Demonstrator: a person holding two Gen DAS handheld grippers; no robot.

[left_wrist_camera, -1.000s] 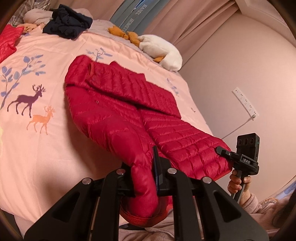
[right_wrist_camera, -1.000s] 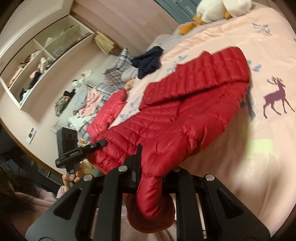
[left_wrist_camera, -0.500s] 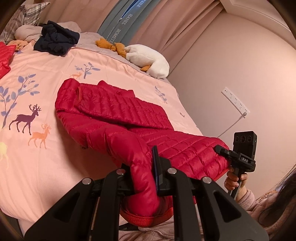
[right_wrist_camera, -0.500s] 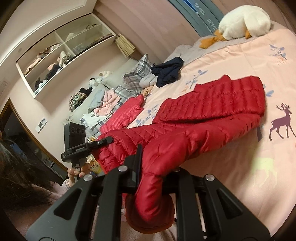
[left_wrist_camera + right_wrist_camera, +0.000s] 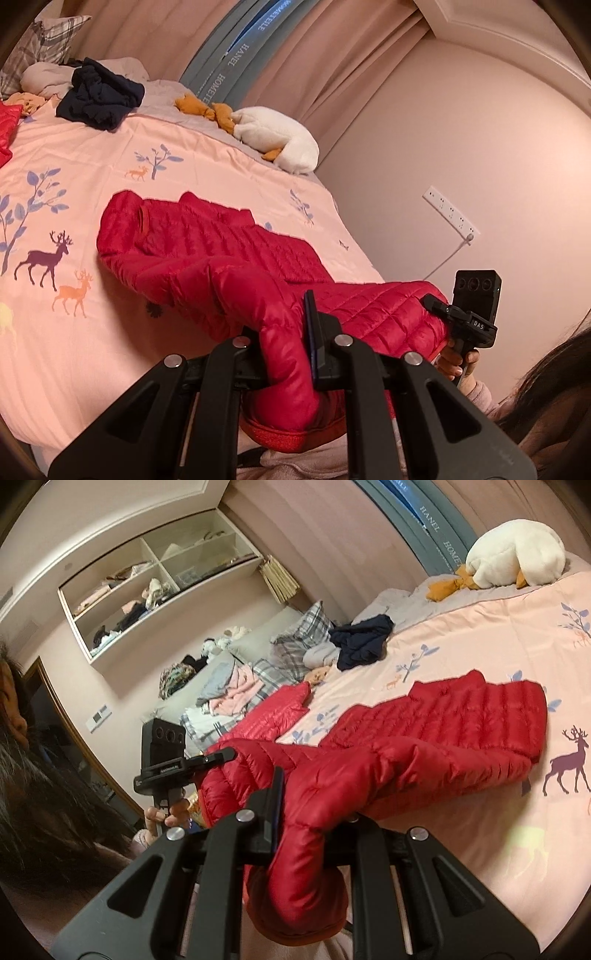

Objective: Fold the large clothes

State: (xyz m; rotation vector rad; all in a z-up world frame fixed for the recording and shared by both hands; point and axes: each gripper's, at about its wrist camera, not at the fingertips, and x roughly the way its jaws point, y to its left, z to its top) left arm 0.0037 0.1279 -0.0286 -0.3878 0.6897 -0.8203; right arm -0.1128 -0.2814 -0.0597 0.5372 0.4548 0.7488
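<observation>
Room: bedroom with pink walls, curtains (image 5: 332,74) and a wall shelf (image 5: 155,579); shelf contents too small to make out.
Bed: pink cover (image 5: 92,184) printed with deer and trees; its near edge is cut off by both gripper bodies.
Jacket: red quilted jacket (image 5: 207,251) lies on the bed with its near end lifted off the cover and strung between the two grippers; the collar end rests flat farther back.
Left gripper: left gripper (image 5: 286,354) is clamped on a fold of the jacket; its left finger is hidden behind the fabric, and the hem hangs below it.
Right gripper: right gripper (image 5: 314,812) is pinched tight on another fold; the fabric covers its right finger.
Hands: each view shows only the fingers of the other hand on a handle; the right hand (image 5: 456,363) and left hand (image 5: 166,814) are mostly hidden.
Person: dark hair and a pale sleeve crop in at the frame edges.
Other: navy clothes (image 5: 99,94), a white plush (image 5: 273,138), a second red garment (image 5: 273,716) partly cut off, and a blurred clothes pile (image 5: 229,690).
</observation>
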